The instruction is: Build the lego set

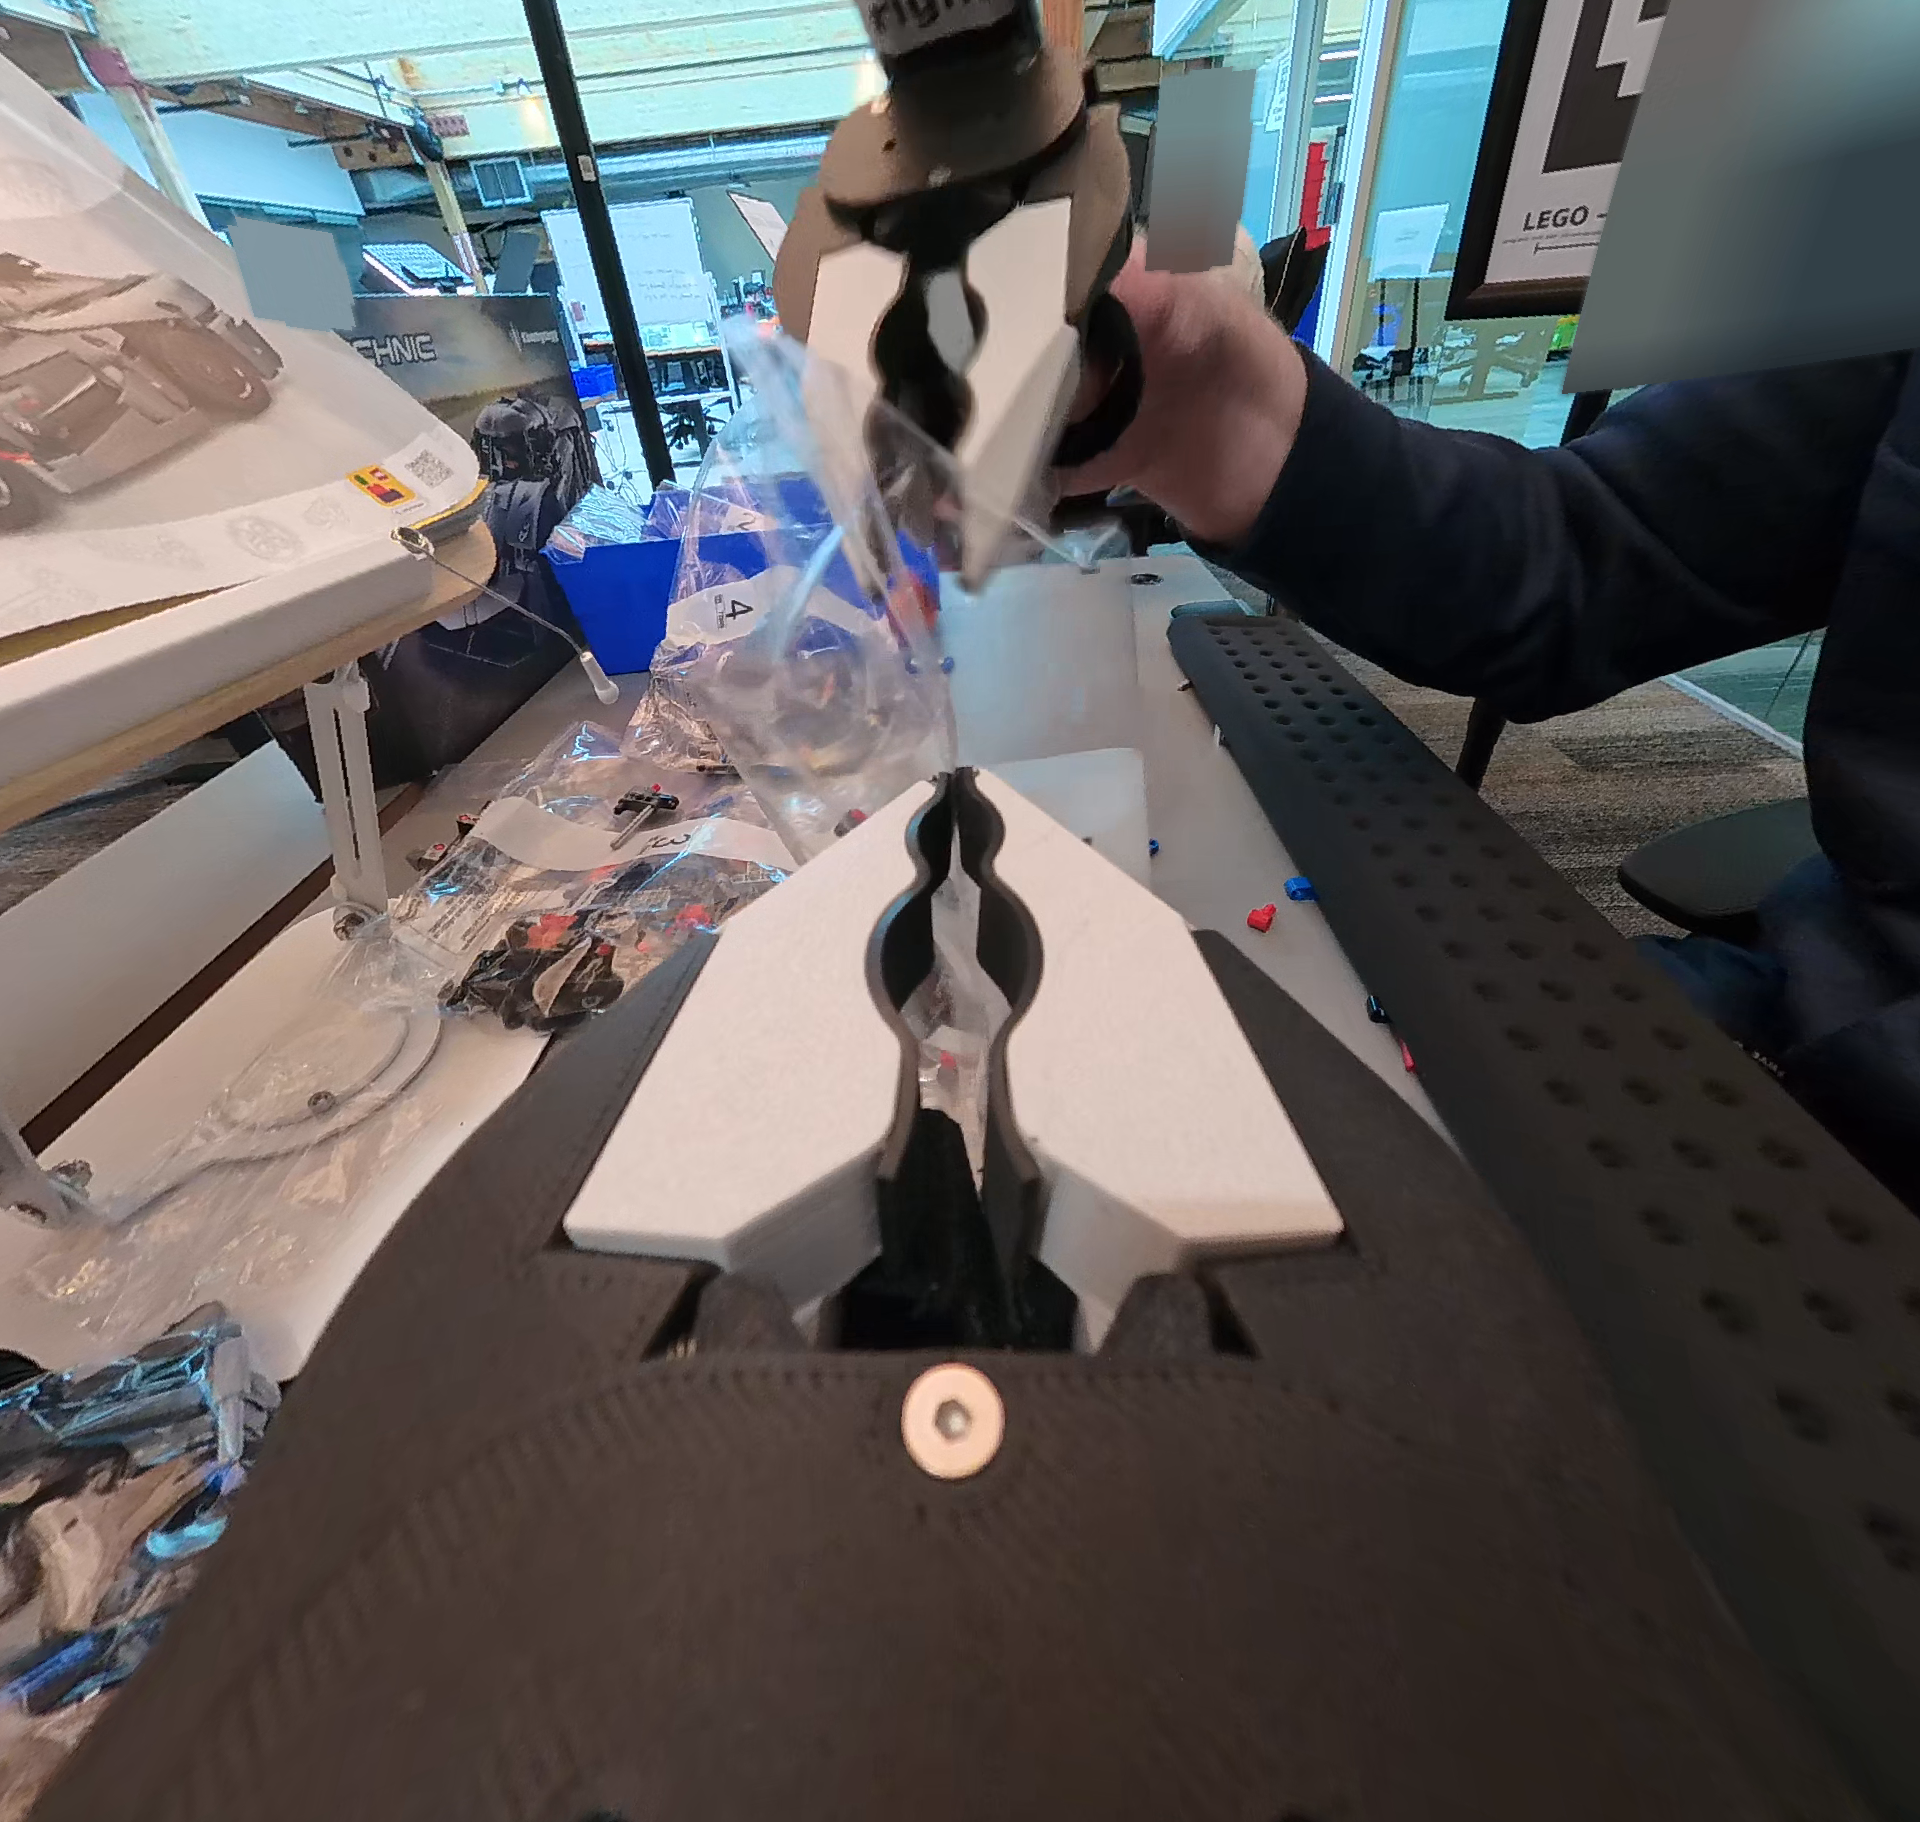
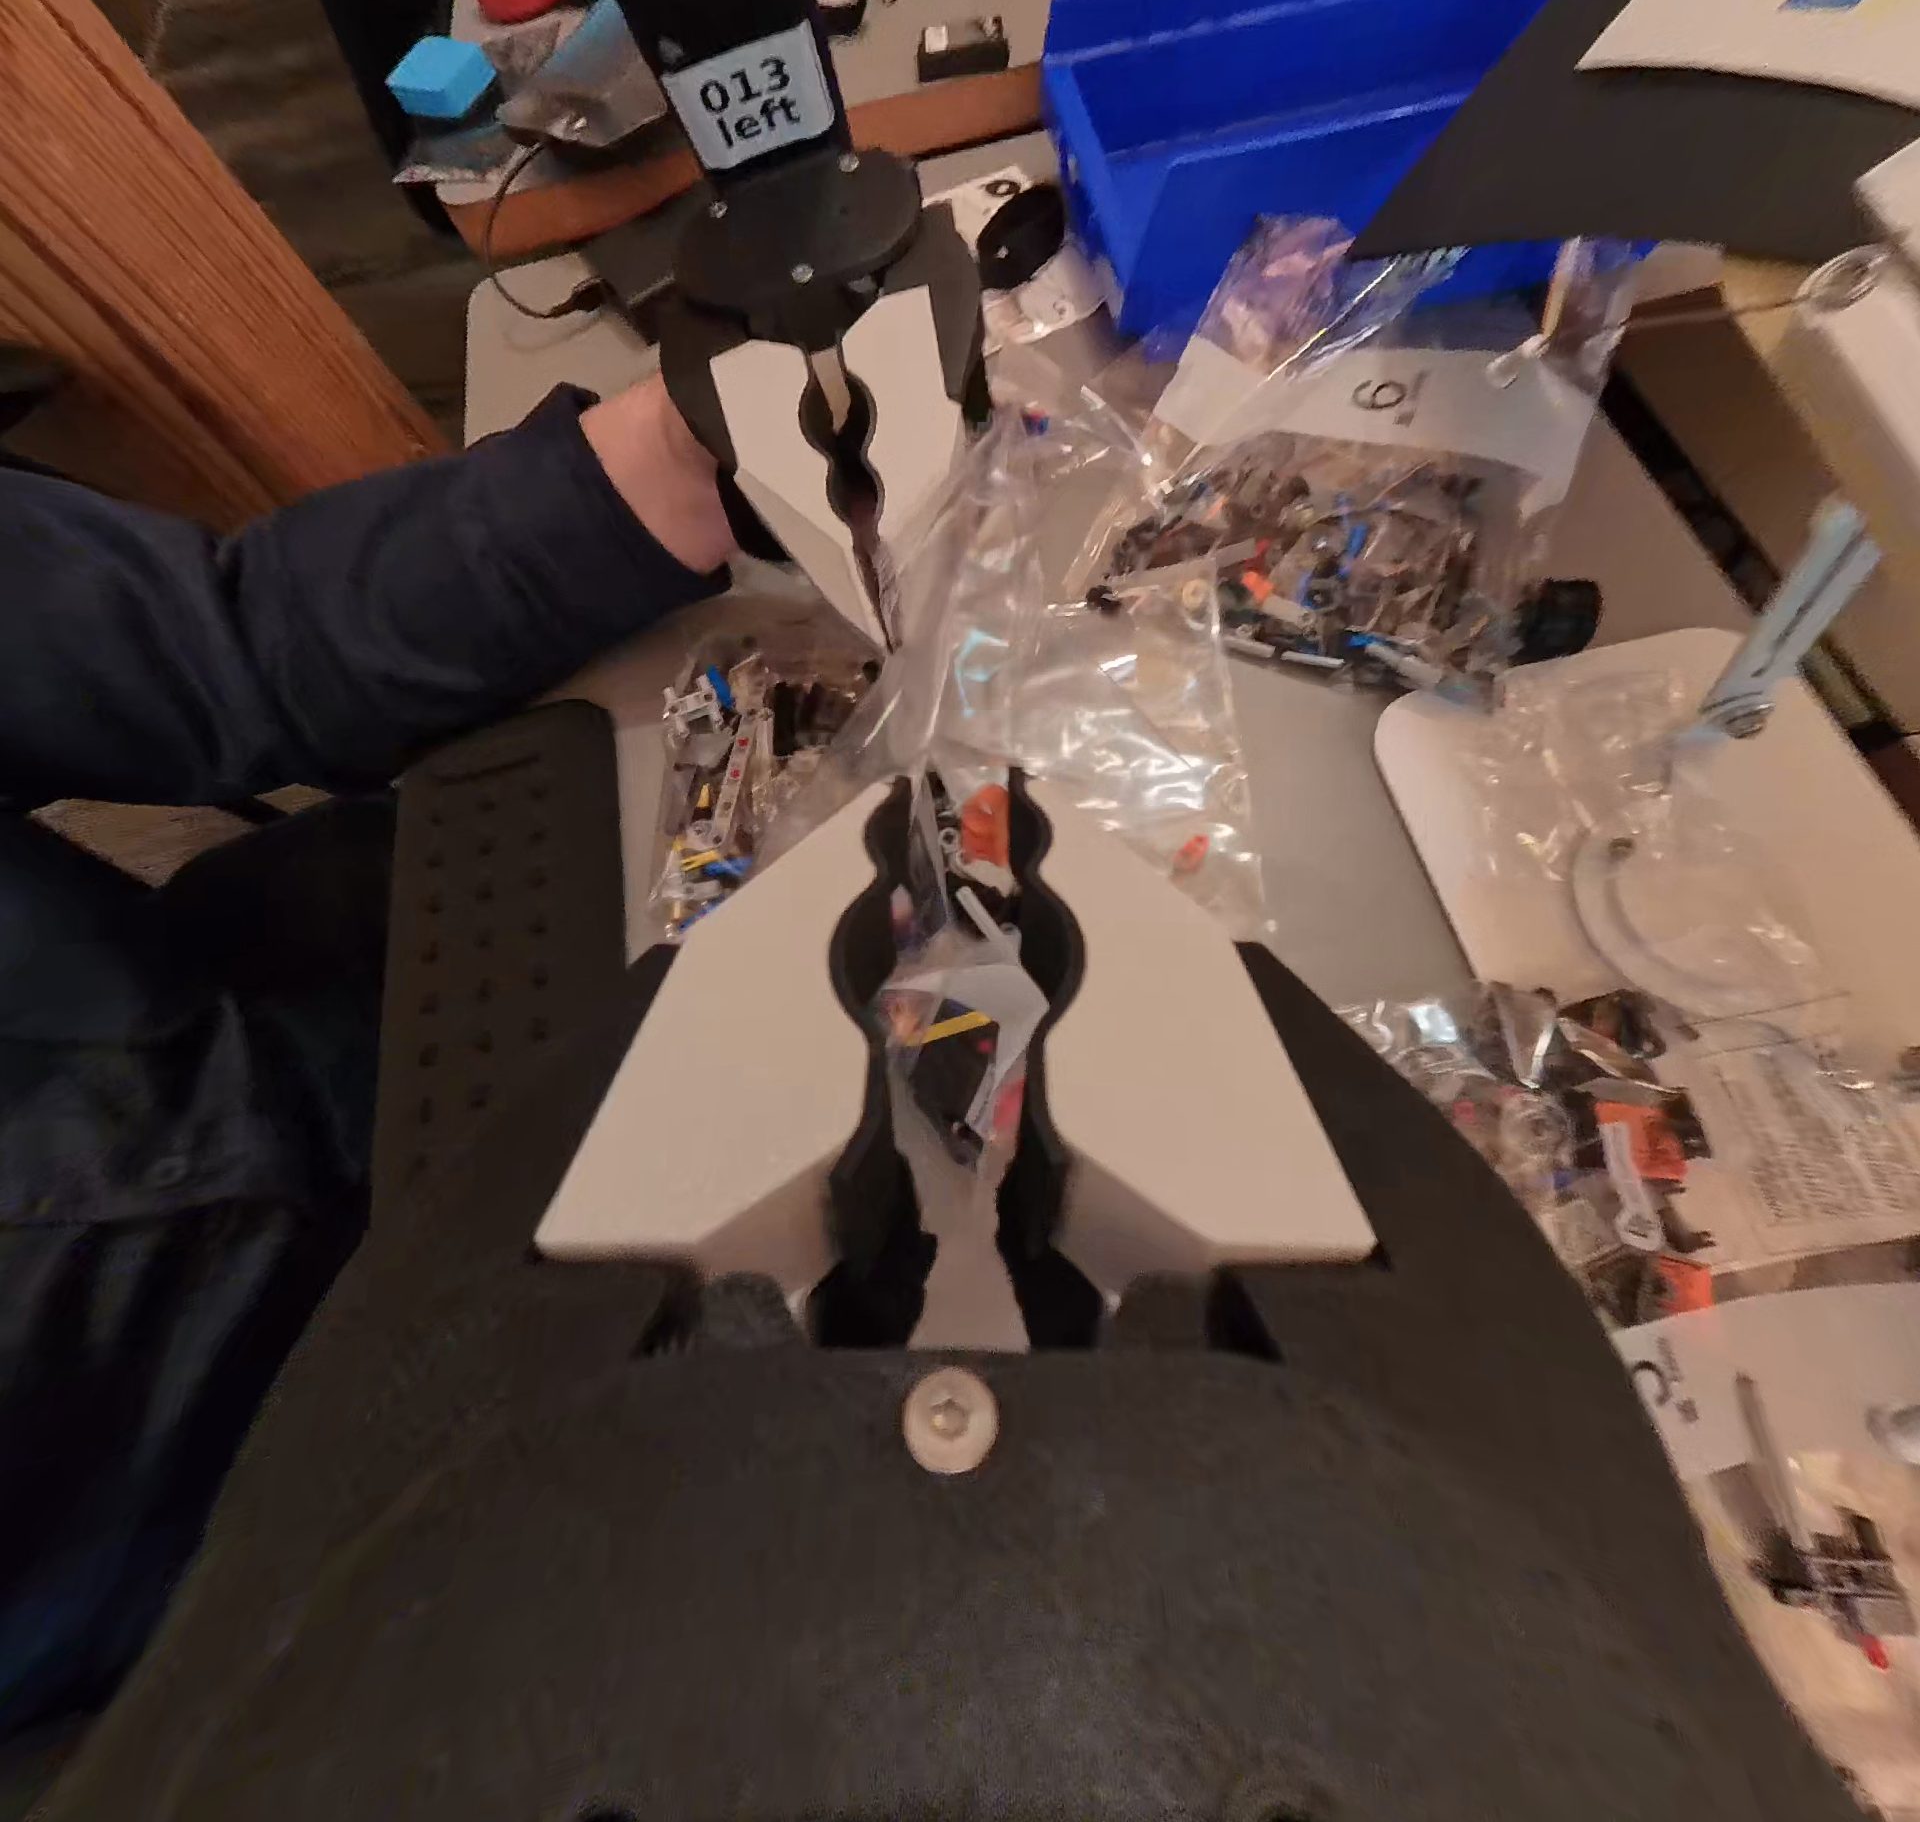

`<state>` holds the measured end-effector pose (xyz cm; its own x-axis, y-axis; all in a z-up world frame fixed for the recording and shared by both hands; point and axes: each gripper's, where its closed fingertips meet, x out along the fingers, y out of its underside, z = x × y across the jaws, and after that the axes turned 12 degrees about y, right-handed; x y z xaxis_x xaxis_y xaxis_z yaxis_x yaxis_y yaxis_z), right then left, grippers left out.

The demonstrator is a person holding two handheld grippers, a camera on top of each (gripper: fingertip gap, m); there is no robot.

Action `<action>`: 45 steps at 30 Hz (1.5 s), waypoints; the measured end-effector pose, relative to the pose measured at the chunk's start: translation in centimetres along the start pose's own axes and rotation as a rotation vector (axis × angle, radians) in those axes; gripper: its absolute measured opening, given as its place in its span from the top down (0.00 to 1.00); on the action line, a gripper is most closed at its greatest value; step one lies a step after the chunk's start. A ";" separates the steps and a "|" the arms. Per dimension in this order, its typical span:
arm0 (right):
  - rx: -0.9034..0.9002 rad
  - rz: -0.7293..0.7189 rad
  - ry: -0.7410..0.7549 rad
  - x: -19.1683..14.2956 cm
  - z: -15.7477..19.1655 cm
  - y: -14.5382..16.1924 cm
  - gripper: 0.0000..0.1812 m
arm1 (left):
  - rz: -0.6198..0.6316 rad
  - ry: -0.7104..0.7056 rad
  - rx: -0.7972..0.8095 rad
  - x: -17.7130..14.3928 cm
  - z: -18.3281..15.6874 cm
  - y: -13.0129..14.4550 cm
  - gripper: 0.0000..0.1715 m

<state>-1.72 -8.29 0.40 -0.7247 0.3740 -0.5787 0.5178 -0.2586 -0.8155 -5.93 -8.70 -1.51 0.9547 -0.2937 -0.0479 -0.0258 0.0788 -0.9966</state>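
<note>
The left gripper (image 1: 954, 785) is clamping one edge of a clear plastic parts bag (image 1: 821, 629), jaws closed on the film. The right gripper (image 2: 961, 785) is pinching the opposite edge. The bag is hanging stretched between both above the white table (image 2: 1330, 837), near a blue bin (image 2: 1247, 110).

**Where everything sits**

The clear bag (image 1: 821, 650) hangs above the table (image 2: 1320, 837), pinched between the left gripper (image 1: 953, 780) below and the right gripper (image 1: 961, 567) above. Under it, bags of pieces (image 2: 1340, 546) lie spread on the table. A bin (image 2: 1247, 131) stands behind them. The stand (image 1: 348, 806) holding the booklet (image 1: 187, 401) is to the left. A holed board (image 1: 1538, 920) runs along the right edge.
</note>
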 end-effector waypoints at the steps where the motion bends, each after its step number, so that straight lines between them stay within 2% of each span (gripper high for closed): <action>1: 0.016 0.021 -0.016 0.1 0.0 0.4 0.88 | -0.002 0.001 0.001 0.0 0.0 -0.1 1.00; 3: 0.047 0.043 0.020 -0.1 -1.1 0.9 0.83 | -0.003 -0.002 0.002 -0.1 0.0 -0.1 1.00; 8: 0.083 -0.039 0.077 -2.6 -3.9 0.5 0.82 | -0.007 -0.006 0.003 -0.2 0.0 -0.2 1.00; 11: 0.123 -0.095 0.227 -4.7 -8.7 1.1 0.84 | -0.007 -0.010 0.002 -0.3 0.1 -0.1 1.00; 14: 0.226 -0.036 0.379 -5.4 -14.9 4.9 0.82 | -0.003 -0.014 0.002 -0.3 0.2 -0.1 1.00; 18: 0.295 0.165 0.530 -3.8 -21.0 12.6 0.78 | -0.001 -0.014 0.001 -0.3 0.2 -0.1 1.00; 22: 0.279 0.312 0.629 -1.8 -24.7 17.7 0.74 | 0.002 -0.015 -0.003 -0.3 0.3 0.0 1.00; 27: 0.263 0.439 0.660 -0.4 -26.3 20.8 0.76 | 0.009 -0.012 -0.006 -0.2 0.2 0.1 1.00; 29: 0.276 0.487 0.662 -0.2 -26.5 21.9 0.78 | 0.012 -0.012 -0.007 -0.2 0.2 0.2 1.00; 30: 0.288 0.498 0.650 -0.2 -26.3 22.3 0.84 | 0.013 -0.013 -0.008 -0.2 0.3 0.2 1.00; 33: 0.305 0.468 0.613 -0.6 -25.8 22.2 0.91 | 0.013 -0.015 -0.009 -0.3 0.3 0.3 1.00; 34: 0.302 0.475 0.603 -0.8 -25.5 22.3 1.00 | 0.013 -0.015 -0.009 -0.3 0.3 0.3 1.00; 40: 0.324 0.447 0.531 -2.0 -23.7 22.0 1.00 | 0.012 -0.018 -0.016 -0.3 0.4 0.4 1.00; 45: 0.298 0.346 0.503 -3.0 -22.3 20.0 1.00 | 0.015 -0.015 -0.011 -0.2 0.3 0.3 1.00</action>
<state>20.93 5.25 -13.99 -0.2028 0.5756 -0.7922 0.4820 -0.6455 -0.5924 -6.06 -8.29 -1.82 0.9587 -0.2778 -0.0617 -0.0433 0.0721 -0.9965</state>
